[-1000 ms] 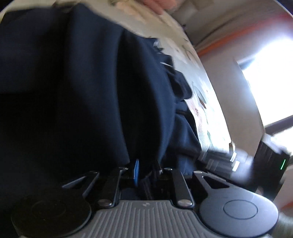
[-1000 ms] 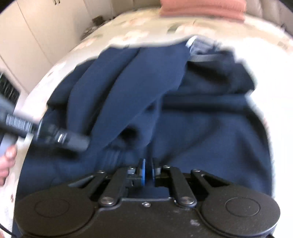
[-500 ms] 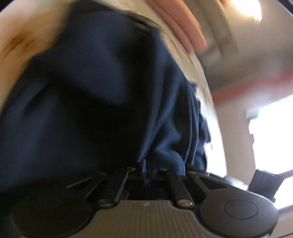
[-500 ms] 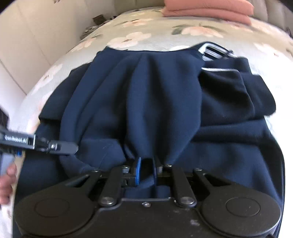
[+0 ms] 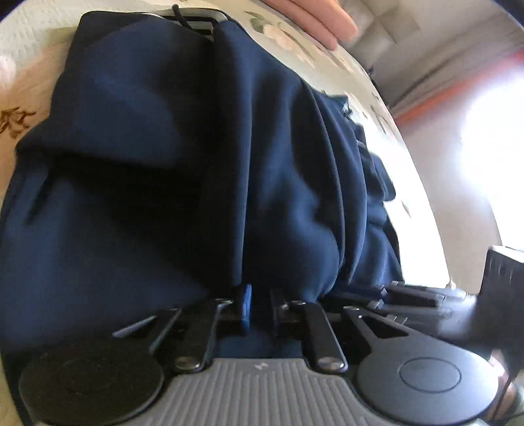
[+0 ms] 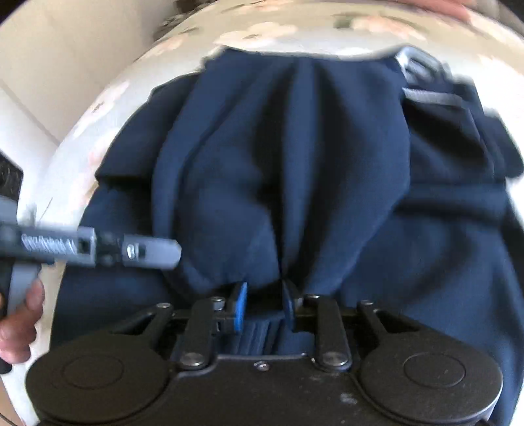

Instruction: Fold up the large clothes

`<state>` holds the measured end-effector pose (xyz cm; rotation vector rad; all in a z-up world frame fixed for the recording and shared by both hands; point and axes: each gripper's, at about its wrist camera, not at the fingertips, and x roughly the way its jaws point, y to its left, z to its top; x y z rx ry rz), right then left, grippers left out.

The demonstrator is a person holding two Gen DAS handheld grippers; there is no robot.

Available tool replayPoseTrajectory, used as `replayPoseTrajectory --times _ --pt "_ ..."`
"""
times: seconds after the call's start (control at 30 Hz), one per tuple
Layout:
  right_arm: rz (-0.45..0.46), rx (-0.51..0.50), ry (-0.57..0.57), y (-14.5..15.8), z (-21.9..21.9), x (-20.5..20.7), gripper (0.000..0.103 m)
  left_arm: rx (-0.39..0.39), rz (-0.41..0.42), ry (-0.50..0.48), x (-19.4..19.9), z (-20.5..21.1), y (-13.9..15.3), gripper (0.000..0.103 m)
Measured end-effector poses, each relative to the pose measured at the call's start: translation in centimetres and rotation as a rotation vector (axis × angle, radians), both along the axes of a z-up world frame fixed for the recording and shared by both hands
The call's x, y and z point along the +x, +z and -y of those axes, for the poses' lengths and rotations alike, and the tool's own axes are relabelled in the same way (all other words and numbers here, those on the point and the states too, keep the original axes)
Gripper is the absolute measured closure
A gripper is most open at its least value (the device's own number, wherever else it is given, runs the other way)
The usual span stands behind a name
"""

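Observation:
A large navy blue garment (image 5: 157,170) lies bunched on a floral bedspread (image 6: 249,36). It fills both views, also in the right wrist view (image 6: 294,170). My left gripper (image 5: 260,304) is shut on a fold of its near edge, with cloth between the blue pads. My right gripper (image 6: 263,303) is shut on a gathered fold of the same edge. The left gripper's fingers (image 6: 150,254) reach in from the left in the right wrist view. The right gripper's fingers (image 5: 409,296) show at the right in the left wrist view.
Folded pink cloth (image 5: 314,23) lies at the far end of the bed. A bright window (image 5: 491,131) is at the right. A white cabinet wall (image 6: 65,65) stands left of the bed. The person's hand (image 6: 19,321) holds the left gripper.
Both grippers have pulled the gathered edge toward me. The garment now lies more spread over the bed, and the two grippers sit closer together.

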<state>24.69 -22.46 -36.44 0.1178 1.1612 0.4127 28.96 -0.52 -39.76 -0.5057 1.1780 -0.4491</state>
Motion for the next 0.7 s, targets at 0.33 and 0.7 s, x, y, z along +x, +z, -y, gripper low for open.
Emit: replayPoseTrajectory --times 0.33,0.7 --pt "-0.07 -0.026 -0.156 3.9 7.5 -9.5 0.046 0.037 -0.069 0.034 -7.0 -2.1 2.6 0.075" --pt "-0.083 -0.195 -0.258 3.9 13.6 -20.3 0.022 0.291 -0.104 0.083 -20.9 -2.3 4.9 0.036"
